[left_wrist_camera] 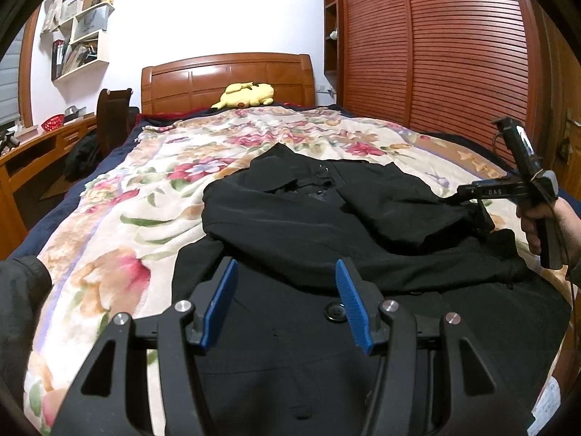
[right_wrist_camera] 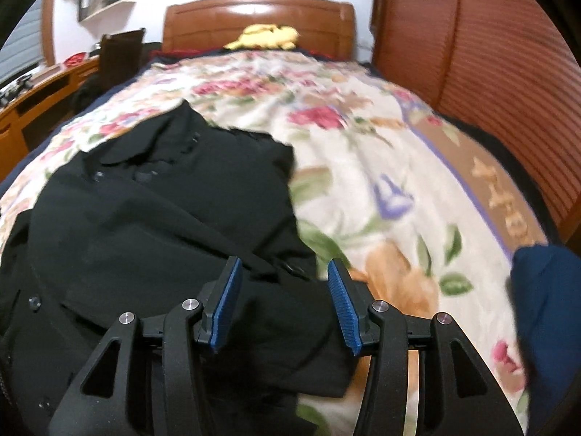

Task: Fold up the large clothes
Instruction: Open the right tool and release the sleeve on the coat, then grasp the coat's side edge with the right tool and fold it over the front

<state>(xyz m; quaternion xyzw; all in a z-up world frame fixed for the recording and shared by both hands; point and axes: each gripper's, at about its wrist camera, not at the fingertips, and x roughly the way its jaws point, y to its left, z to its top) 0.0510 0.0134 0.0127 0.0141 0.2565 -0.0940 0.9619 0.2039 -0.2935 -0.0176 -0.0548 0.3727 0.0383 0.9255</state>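
Observation:
A large black coat (left_wrist_camera: 290, 225) lies face up on the bed, its right sleeve (left_wrist_camera: 392, 210) folded across the chest. My left gripper (left_wrist_camera: 287, 265) hovers open over the coat's lower front, near a black button (left_wrist_camera: 334, 312), with nothing between its blue pads. In the left wrist view a hand (left_wrist_camera: 537, 221) holds my right gripper (left_wrist_camera: 481, 216) at the sleeve's cuff end. In the blurred right wrist view my right gripper (right_wrist_camera: 284, 262) stands open above the right edge of the coat (right_wrist_camera: 145, 218); no cloth is pinched between its pads.
A floral blanket (left_wrist_camera: 152, 189) covers the bed. A yellow plush toy (left_wrist_camera: 247, 95) lies by the wooden headboard (left_wrist_camera: 225, 80). A slatted wardrobe (left_wrist_camera: 454, 54) runs along the right, a desk (left_wrist_camera: 32, 152) and chair (left_wrist_camera: 112, 116) along the left. Dark blue cloth (right_wrist_camera: 544, 309) lies at the bed's right.

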